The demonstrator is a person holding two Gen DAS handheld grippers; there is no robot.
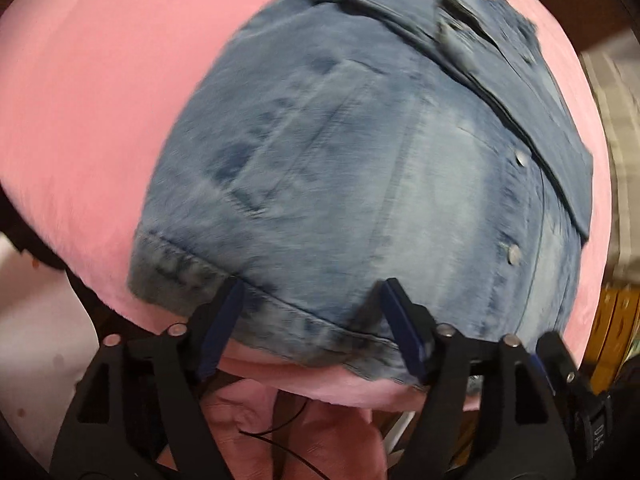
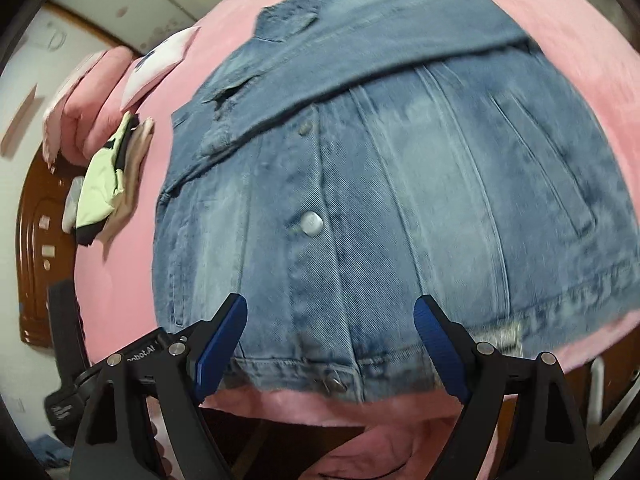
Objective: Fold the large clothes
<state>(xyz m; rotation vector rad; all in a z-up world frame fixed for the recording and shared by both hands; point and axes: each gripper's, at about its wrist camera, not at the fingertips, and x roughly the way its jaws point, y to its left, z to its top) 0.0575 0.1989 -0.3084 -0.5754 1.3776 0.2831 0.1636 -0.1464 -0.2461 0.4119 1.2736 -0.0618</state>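
- Left wrist view: the left gripper (image 1: 312, 312) is hovering over the near hem of the denim jacket (image 1: 360, 168), its jaws standing wide apart with nothing pinched between the blue pads (image 1: 404, 328).
- The jacket is lying flat on a pink blanket (image 1: 100, 100), a sleeve folded across its upper part, two metal snaps showing down the placket at right.
- The picture is smearing with blur, so finer stitching is hard to read.
- Right wrist view: the right gripper (image 2: 330, 340) is also gaping open, poised above the jacket's (image 2: 400, 184) bottom hem near the button placket, gripping nothing.
- The collar is pointing away, and the sleeve is lying diagonally across the chest.
- Off to the left, a small pile of clothes (image 2: 104, 184) and pink pillows (image 2: 92, 108) are sitting on the blanket (image 2: 120, 280), apart from the jacket.
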